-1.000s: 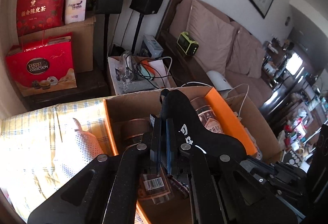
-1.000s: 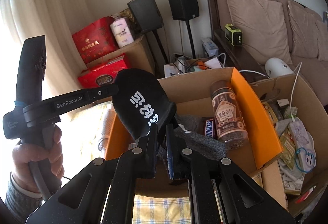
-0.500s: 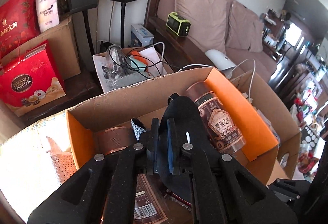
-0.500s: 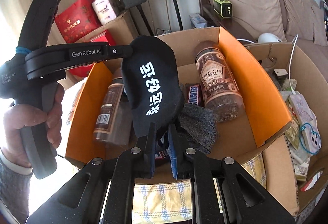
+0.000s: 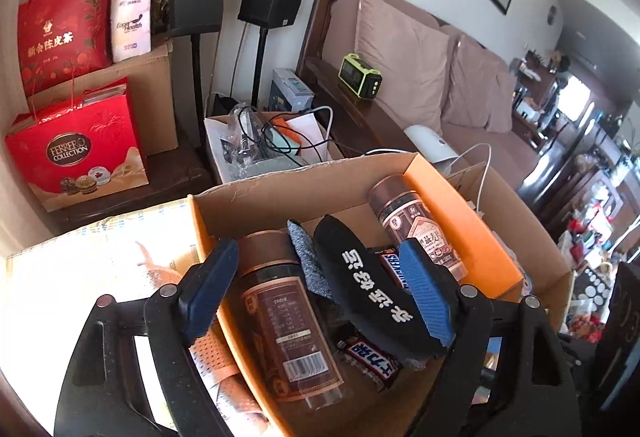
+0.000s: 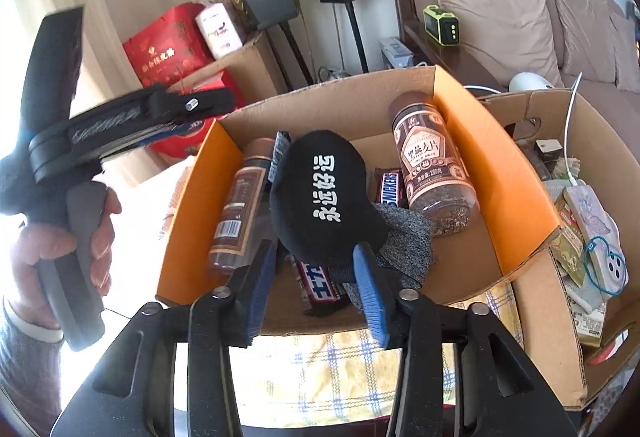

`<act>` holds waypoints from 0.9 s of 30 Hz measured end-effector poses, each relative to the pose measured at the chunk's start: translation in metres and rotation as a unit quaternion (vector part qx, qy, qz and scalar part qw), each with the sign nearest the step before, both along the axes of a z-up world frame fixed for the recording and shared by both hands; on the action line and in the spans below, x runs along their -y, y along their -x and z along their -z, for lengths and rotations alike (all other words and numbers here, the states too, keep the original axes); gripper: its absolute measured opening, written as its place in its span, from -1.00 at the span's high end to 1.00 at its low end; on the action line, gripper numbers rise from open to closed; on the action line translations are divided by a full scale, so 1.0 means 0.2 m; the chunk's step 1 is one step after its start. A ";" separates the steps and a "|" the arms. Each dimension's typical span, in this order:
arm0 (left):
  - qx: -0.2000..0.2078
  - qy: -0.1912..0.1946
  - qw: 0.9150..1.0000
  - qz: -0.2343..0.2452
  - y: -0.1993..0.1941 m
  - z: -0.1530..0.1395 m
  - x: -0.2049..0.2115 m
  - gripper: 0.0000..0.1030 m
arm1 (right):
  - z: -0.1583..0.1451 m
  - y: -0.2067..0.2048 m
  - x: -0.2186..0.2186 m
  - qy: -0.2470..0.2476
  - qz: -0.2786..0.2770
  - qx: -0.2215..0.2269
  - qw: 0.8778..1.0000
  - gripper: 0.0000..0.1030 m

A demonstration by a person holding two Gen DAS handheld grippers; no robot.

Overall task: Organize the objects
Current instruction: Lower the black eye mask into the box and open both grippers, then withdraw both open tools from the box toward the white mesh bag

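Just spread apart on both sides, where a moment ago pinched shut on cloth. Open now at the left gripper (image 5: 316, 273), jaws wide. Open also at the right gripper (image 6: 314, 265), jaws narrower. Gripping nothing in either case, though with cloth lying between both pairs.

Meaning for the task, as a judgement: one item delivered, both tools free for the next.

Ahead of and below both pairs of jaws, the brown cardboard box with orange inner walls (image 5: 460, 205). Inside it, beyond the left jaws' right pad, a clear plastic jar with a brown lid and brown label (image 5: 416, 229). Just inside the left pad, a second such jar (image 5: 280, 317), lying flat. Between the jaws, draped over the rest, the black sock with white characters (image 5: 372, 293). Impossible to tell whether brushing a pad. Under and beside it, a grey knitted sock (image 6: 404, 237). Lowest, two brown Snickers bars, one near the left jaws' base (image 5: 372, 357), one further in (image 6: 390, 187).

Only in the right wrist view: a bare hand (image 6: 68, 249) around the left tool's handle, blurred, left of the box, and yellow checked cloth (image 6: 320, 365) beneath the right jaws. Only in the left wrist view: the barcoded side of the nearer jar, seen in full.
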State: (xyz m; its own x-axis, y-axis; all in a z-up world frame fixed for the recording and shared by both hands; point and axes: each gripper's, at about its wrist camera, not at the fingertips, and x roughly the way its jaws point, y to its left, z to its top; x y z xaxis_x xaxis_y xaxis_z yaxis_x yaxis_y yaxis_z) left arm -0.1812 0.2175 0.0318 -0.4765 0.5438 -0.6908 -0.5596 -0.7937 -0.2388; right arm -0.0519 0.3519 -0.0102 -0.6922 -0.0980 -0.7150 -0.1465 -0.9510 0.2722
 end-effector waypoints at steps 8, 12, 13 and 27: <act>0.014 0.011 0.999 -0.036 -0.08 0.00 0.27 -0.82 | -0.06 -0.02 0.04 -0.006 0.007 -0.019 1.000 -0.35; 0.037 0.014 0.998 -0.048 -0.12 0.05 0.42 -0.82 | -0.08 -0.04 0.09 0.000 -0.001 -0.029 1.000 -0.46; 0.040 0.017 0.998 -0.055 -0.12 0.06 0.46 -0.82 | -0.08 -0.04 0.10 0.000 -0.003 -0.031 1.000 -0.47; 0.081 -0.003 0.990 -0.116 -0.26 0.27 0.89 -0.99 | -0.11 -0.05 0.32 0.001 -0.045 -0.039 0.998 -0.63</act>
